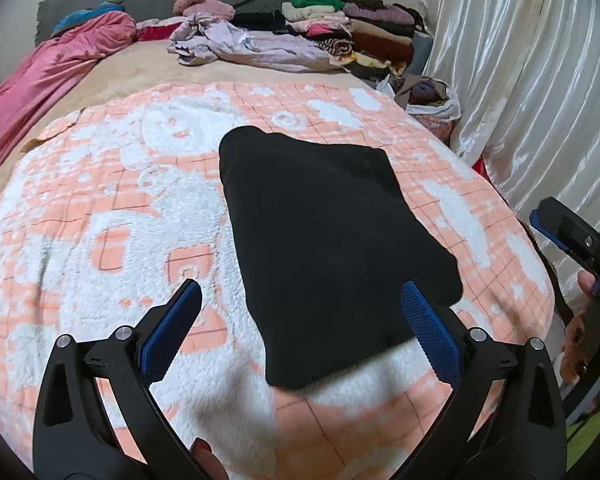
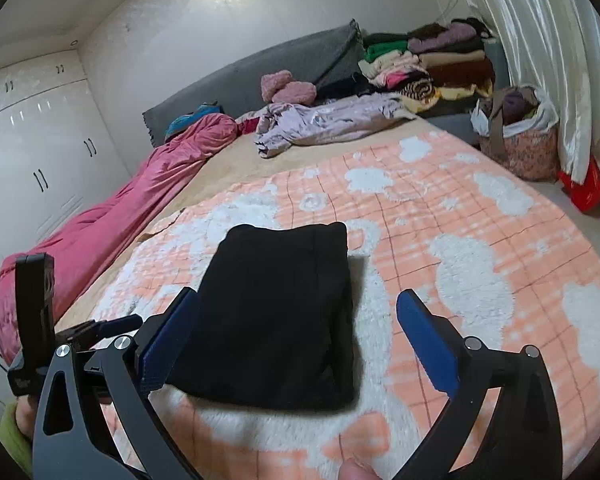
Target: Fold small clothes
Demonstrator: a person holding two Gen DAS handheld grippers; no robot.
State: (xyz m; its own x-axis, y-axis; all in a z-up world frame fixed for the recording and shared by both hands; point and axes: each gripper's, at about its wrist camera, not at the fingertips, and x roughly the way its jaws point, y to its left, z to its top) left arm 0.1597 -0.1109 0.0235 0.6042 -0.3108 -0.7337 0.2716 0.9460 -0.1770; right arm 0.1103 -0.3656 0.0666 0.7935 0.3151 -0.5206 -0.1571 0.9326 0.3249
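The black garment is lying folded into a neat block on the peach-and-white blanket spread over the bed, flat and with nothing gripping it. The left gripper is hovering just above its near edge, blue fingers standing wide apart, one on each side of the cloth's near corner and not pressing on it. Over in the right wrist view, the right gripper is hanging above the same fold, its fingers spread wide too, with the cloth showing between them but not pinched. The left gripper is showing at that view's left edge, and the right one is peeking in at the right edge of the left view. Further up the bed, a crumpled lilac garment is sitting on the tan sheet, a pink quilt is running along the left side, and a stack of folded clothes is piled by the grey headboard. A bag of clothes is standing beside the white curtain.
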